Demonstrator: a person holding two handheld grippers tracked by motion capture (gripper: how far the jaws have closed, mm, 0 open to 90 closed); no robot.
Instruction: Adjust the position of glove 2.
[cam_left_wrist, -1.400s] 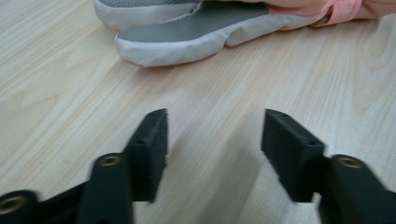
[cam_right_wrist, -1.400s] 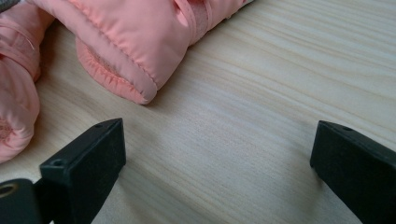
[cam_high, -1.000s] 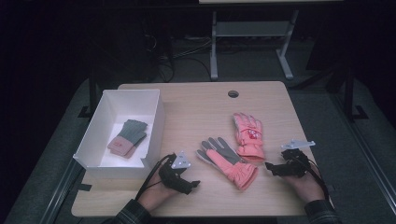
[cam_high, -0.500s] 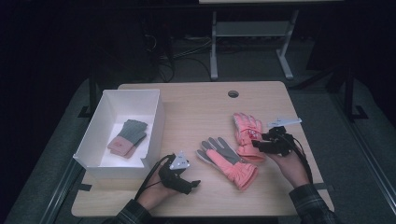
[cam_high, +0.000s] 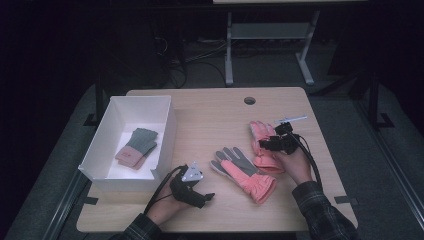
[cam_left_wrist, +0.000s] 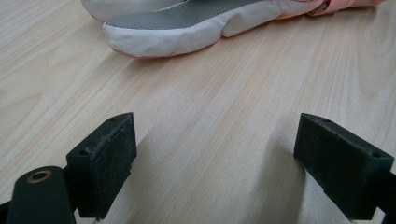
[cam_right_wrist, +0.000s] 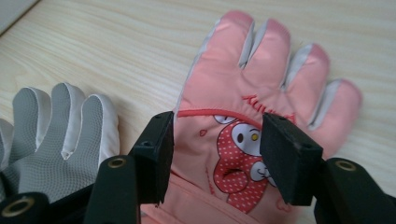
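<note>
Pink padded fabric of the cartoon-printed glove (cam_right_wrist: 243, 154) is now straddled by the right gripper (cam_high: 274, 142), brought in from the table's near edge, its jaws half closed, not visibly pressing. Beside it lies the grey-palmed glove (cam_high: 240, 170), mesh-textured, while the left gripper (cam_high: 192, 192) is kept wide open, unmoved, on the wooden table (cam_high: 210, 110).

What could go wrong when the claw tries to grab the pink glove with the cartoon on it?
The right claw sits over the pink glove, jaws half open above the cartoon patch and just closing; it may pinch only the top fabric, so the glove could slip out. The grey-palmed glove overlaps the pink one's cuff and might get dragged along. The white box is across the table, so a weak grip could drop it on the way.
</note>
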